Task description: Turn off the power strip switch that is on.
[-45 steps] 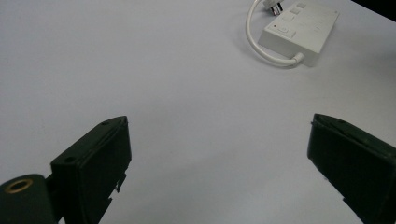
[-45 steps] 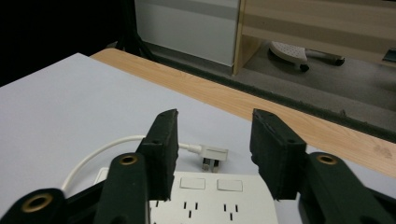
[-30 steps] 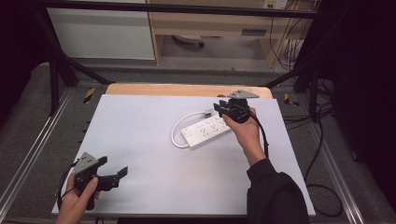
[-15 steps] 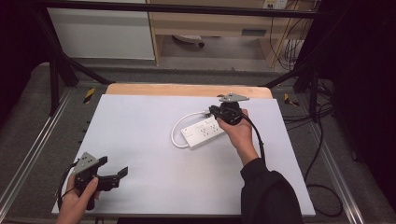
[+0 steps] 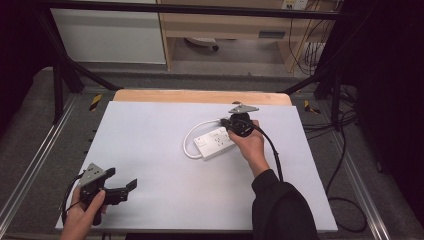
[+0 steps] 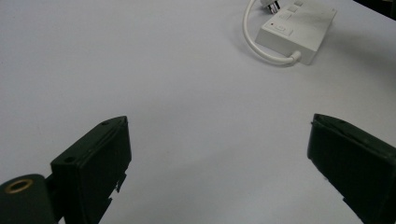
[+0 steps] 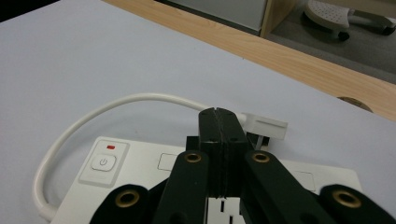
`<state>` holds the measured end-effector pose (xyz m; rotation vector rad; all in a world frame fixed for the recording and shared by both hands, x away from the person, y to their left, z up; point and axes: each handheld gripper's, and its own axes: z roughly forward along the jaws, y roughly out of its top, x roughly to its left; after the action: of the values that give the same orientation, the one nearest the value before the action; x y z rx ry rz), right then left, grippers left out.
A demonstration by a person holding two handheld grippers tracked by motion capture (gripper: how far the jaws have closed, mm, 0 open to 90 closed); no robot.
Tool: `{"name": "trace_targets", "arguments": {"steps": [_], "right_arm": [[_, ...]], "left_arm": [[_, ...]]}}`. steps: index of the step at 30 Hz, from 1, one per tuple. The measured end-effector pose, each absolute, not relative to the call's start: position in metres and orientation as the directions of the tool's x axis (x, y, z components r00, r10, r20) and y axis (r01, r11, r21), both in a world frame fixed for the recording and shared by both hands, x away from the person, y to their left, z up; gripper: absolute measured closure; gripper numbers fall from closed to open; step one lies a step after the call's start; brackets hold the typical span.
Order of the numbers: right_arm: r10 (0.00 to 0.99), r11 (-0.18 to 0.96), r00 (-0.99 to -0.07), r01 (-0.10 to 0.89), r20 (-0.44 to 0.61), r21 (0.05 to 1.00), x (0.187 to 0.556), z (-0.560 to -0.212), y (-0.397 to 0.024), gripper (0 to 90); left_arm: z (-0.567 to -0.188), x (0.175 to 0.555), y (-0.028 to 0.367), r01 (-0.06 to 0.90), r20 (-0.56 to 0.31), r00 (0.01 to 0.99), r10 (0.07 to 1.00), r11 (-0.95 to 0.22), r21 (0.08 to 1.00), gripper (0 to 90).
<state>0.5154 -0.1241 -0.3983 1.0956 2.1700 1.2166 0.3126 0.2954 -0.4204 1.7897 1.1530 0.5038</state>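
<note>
A dim workshop with dark frame posts and a pale cabinet lies beyond the counter [image 5: 150, 150], whose white top ends in a strip of bare wood along the far edge. On it, somewhat toward the far right corner, lies a white power strip [image 5: 216, 143], its long axis slanting from the near left up toward the far right corner. Its short white cord [image 5: 189, 141] leaves the near-left end, loops round toward the far edge and comes back to a white plug [image 7: 267, 127] that lies just beside the strip's far long edge. The right gripper [image 5: 239, 125] stands directly over the far-right half of the strip, pointing down at it; in the right gripper view its jaws have just been closing and now stand pressed together, with the plug just beyond their tips and nothing visibly between them, though whether the tips touch the strip's top I cannot tell. The switch [image 7: 104, 162], with a small red mark above it, sits at the strip's near-left end, off to the side of those jaws. The left gripper [image 5: 116, 187] rests near the counter's near left corner, well apart from the strip, jaws spread wide over bare surface. So the right hand is much the nearer, and any push or lift would likely fall to it, working along the strip's slant.
</note>
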Motion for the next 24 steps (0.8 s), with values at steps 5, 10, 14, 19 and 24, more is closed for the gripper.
{"name": "trace_targets", "arguments": {"steps": [5,10,14,19,24], "right_arm": [[0.797,0.312,-0.603,0.444,0.023,0.84,0.516,-0.406,-0.121,90.0],[0.794,0.321,-0.607,0.448,0.021,0.835,0.517,-0.411,-0.117,90.0],[0.794,0.322,-0.608,0.451,0.022,0.832,0.517,-0.414,-0.114,90.0],[0.799,0.319,-0.601,0.466,0.03,0.826,0.518,-0.42,-0.115,90.0],[0.806,0.316,-0.591,0.482,0.037,0.817,0.519,-0.429,-0.116,90.0]], "left_arm": [[-0.42,0.313,0.295,0.492,-0.132,0.479,0.868,-0.141,0.859,6.2],[-0.42,0.313,0.295,0.492,-0.133,0.478,0.868,-0.14,0.859,6.2],[-0.42,0.313,0.295,0.493,-0.132,0.478,0.868,-0.141,0.859,6.2],[-0.42,0.313,0.295,0.492,-0.133,0.479,0.868,-0.14,0.859,6.2],[-0.421,0.313,0.295,0.492,-0.131,0.479,0.868,-0.143,0.859,6.2]]}}
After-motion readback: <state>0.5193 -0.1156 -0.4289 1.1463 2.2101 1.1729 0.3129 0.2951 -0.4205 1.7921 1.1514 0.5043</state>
